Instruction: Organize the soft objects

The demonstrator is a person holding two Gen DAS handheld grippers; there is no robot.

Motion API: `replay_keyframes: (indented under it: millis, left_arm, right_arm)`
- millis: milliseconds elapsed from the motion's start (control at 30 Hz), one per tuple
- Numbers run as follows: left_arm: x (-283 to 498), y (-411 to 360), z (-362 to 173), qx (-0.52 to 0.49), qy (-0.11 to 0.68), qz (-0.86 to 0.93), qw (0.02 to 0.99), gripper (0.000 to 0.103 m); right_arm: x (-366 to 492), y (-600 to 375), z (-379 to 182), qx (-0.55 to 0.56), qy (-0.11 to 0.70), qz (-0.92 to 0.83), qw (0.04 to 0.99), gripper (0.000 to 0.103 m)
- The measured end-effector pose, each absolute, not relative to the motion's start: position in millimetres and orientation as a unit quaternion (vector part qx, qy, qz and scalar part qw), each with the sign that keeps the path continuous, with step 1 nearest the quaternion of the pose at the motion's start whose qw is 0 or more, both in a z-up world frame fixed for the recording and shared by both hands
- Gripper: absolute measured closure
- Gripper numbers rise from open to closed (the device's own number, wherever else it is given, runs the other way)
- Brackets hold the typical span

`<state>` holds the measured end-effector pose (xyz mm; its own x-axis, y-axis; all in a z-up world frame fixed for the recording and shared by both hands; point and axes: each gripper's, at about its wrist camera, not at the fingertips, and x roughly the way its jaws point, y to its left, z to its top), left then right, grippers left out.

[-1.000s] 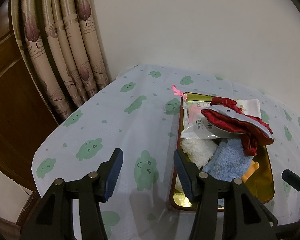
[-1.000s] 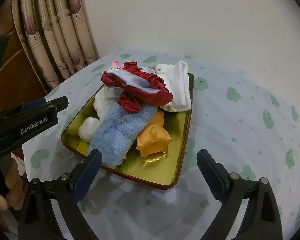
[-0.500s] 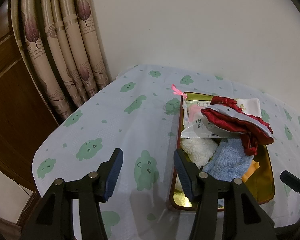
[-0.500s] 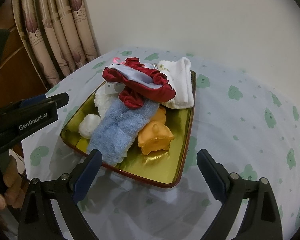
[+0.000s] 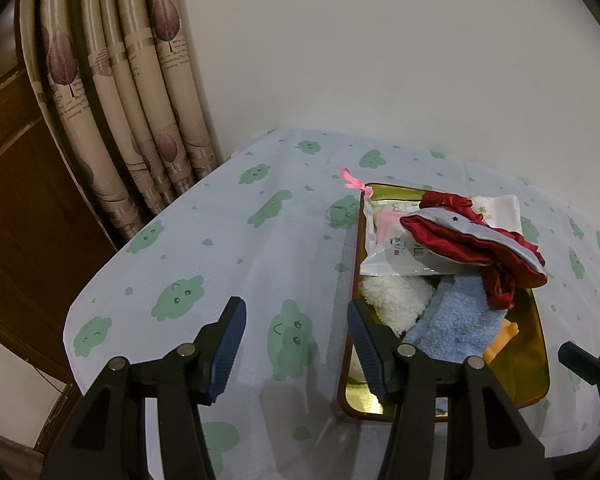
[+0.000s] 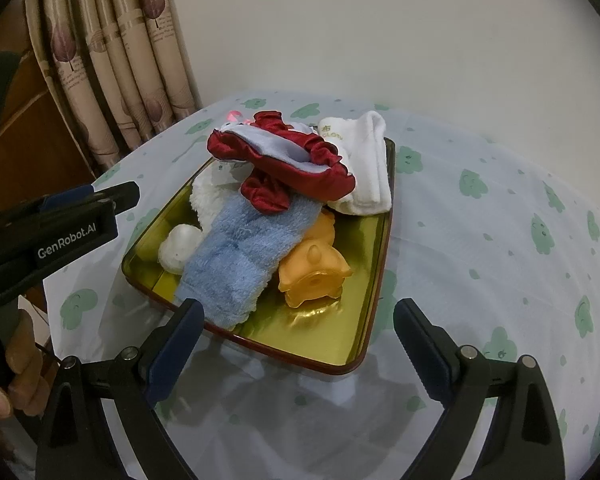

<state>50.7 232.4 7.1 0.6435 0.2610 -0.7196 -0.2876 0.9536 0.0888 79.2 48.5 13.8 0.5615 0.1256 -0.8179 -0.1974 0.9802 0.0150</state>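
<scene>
A gold tray [image 6: 332,336] with a red rim holds a pile of soft things: a red and grey sleep mask [image 6: 288,156] on top, a blue towel [image 6: 240,256], a white folded cloth [image 6: 368,176], a white fluffy piece [image 6: 180,248] and an orange rubber toy [image 6: 312,272]. In the left wrist view the tray [image 5: 538,344] sits at right with the mask [image 5: 472,236], a clear packet [image 5: 396,248] and the towel [image 5: 456,328]. My right gripper [image 6: 298,320] is open and empty just before the tray's near edge. My left gripper [image 5: 296,320] is open and empty over the tablecloth left of the tray.
The round table wears a white cloth with green cloud faces [image 5: 180,296]. A leaf-print curtain [image 5: 140,80] and a dark wooden door [image 5: 16,216] stand at left, a plain wall behind. The left gripper's side [image 6: 72,232] shows at left in the right wrist view.
The right gripper has drifted slightly, so the tray shifts a little right and up in its view. The left gripper has barely moved. Both stay open.
</scene>
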Motion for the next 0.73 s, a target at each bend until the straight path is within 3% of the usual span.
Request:
replay_keyframes:
  millis: [733]
  left_arm:
    - [49.4, 231.3, 9.4, -0.011, 0.387, 0.135, 0.912, 0.049]
  right_arm:
    - [78.7, 48.6, 9.2, -0.038, 0.465, 0.091, 0.880, 0.009]
